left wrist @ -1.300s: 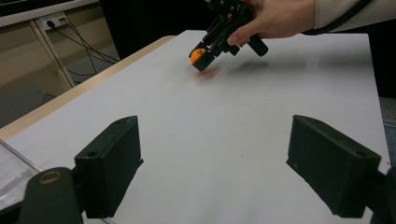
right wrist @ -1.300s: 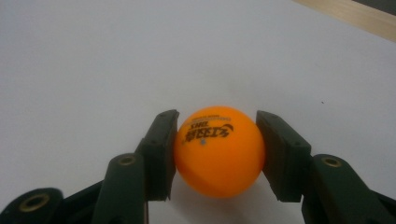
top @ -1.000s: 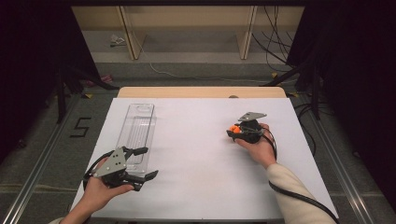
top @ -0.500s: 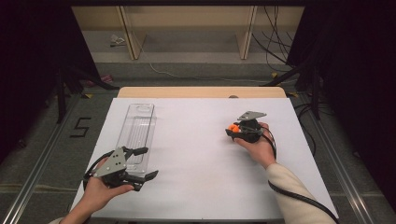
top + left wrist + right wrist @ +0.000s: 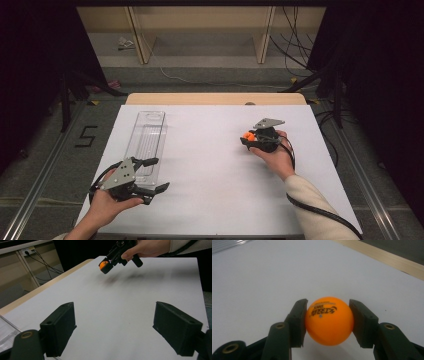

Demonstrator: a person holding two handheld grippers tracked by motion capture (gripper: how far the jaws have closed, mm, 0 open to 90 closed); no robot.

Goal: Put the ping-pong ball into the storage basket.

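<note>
The right tool [image 5: 248, 138] is closed on the orange ball [image 5: 329, 320], both pads pressing its sides, and holds it at about 2 o'clock on the white bench [image 5: 215, 165]. The left tool [image 5: 155, 175] rests at about 8 o'clock with its jaws wide apart and nothing between them, just beside the near end of the clear plastic tray [image 5: 148, 137].

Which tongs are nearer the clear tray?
Left. The left tongs sit open right beside the near end of the clear tray, at the table's front left. The right tongs are across the table, shut on the orange ball.
</note>
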